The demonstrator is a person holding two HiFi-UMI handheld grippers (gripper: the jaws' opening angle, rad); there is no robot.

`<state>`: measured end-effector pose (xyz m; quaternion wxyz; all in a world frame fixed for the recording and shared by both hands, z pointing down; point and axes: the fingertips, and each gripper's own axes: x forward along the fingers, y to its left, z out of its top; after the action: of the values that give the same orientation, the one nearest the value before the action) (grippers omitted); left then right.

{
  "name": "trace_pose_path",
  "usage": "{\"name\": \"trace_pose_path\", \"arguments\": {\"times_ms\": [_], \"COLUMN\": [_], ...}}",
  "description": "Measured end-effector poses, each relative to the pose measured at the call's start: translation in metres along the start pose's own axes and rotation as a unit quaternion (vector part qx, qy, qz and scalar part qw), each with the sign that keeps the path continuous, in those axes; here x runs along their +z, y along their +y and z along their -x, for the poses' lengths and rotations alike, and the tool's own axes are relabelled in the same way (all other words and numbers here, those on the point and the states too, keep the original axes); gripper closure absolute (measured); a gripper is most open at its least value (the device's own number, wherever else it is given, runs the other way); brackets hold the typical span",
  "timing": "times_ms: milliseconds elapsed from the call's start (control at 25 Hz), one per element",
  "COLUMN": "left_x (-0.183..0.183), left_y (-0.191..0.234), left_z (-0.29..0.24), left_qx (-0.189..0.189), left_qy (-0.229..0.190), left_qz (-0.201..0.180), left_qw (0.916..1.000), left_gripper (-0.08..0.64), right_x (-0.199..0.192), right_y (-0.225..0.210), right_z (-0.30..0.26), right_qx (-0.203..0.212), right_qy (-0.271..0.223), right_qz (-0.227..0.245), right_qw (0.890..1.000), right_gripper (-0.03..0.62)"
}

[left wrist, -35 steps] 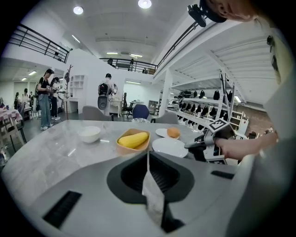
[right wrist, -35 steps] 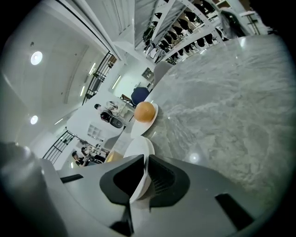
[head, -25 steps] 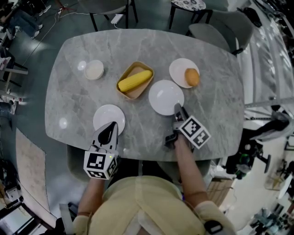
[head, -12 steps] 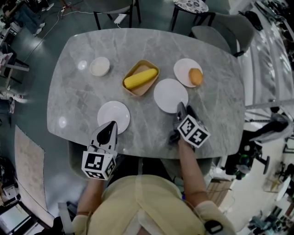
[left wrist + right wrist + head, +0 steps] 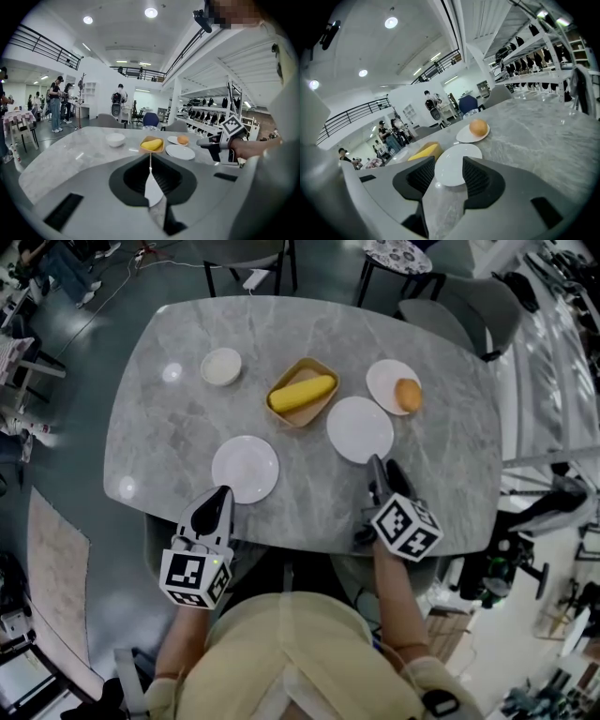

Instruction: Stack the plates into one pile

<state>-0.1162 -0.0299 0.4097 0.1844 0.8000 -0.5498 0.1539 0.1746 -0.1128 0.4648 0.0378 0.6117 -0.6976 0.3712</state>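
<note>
The right gripper stood with its jaws wide apart, having just been opening, and it held nothing. In the right gripper view the centre plate showed through the gap, beyond the fingertips, with neither pad touching it. That plate lay flat on the grey table, hollow side up (being round, it had no long axis to speak of), with its near rim just ahead of the tips. The gripper slanted down toward it, its marker cube tipped to one side.

The left gripper had its jaws closed together at the tips with nothing clamped. Its own view showed only a thin slit between them and a sliver of white lower down. The left plate lay flat and face up, just ahead of this gripper's tip and slightly to its right.

Beyond the centre plate, right of the right gripper's line, the bun plate lay flat just beside it. A roll sat on its right part. Further ahead, between the lines of the two grippers, a wooden tray held a corn cob whose long axis ran crosswise to the grippers' pointing. A small bowl stood well ahead of the left gripper. The three plates lay separate, none yet stacked.
</note>
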Motion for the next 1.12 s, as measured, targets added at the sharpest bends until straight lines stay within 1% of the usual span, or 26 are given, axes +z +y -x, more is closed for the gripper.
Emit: {"name": "trace_pose_path", "arguments": {"times_ms": [320,480,600,840,1000,1120], "left_x": [-0.002,-0.009,-0.014,-0.018,-0.027,-0.037], "left_y": [0.015,0.03,0.04,0.056,0.066,0.075], "left_z": [0.032,0.047,0.058,0.074,0.081,0.086], "left_qx": [0.021,0.038,0.053,0.079,0.088,0.094], "left_qy": [-0.018,-0.021,-0.024,-0.032,-0.026,-0.02], "left_qz": [0.011,0.028,0.039,0.046,0.047,0.056], "left_qw": [0.9996,0.9987,0.9976,0.9953,0.9947,0.9939], "left_gripper": [0.563,0.563,0.563,0.563,0.563,0.563], "right_x": [-0.019,-0.037,-0.055,-0.091,-0.118,-0.134], "right_y": [0.046,0.066,0.081,0.113,0.135,0.149], "right_z": [0.034,0.039,0.038,0.025,0.014,0.006], "right_qx": [0.053,0.071,0.085,0.113,0.13,0.134], "right_qy": [0.019,0.041,0.064,0.111,0.145,0.164], "right_qz": [-0.011,-0.012,-0.009,0.003,0.008,0.017], "right_qw": [0.998,0.997,0.994,0.987,0.981,0.977], "right_gripper": [0.423,0.423,0.423,0.425,0.423,0.423]}}
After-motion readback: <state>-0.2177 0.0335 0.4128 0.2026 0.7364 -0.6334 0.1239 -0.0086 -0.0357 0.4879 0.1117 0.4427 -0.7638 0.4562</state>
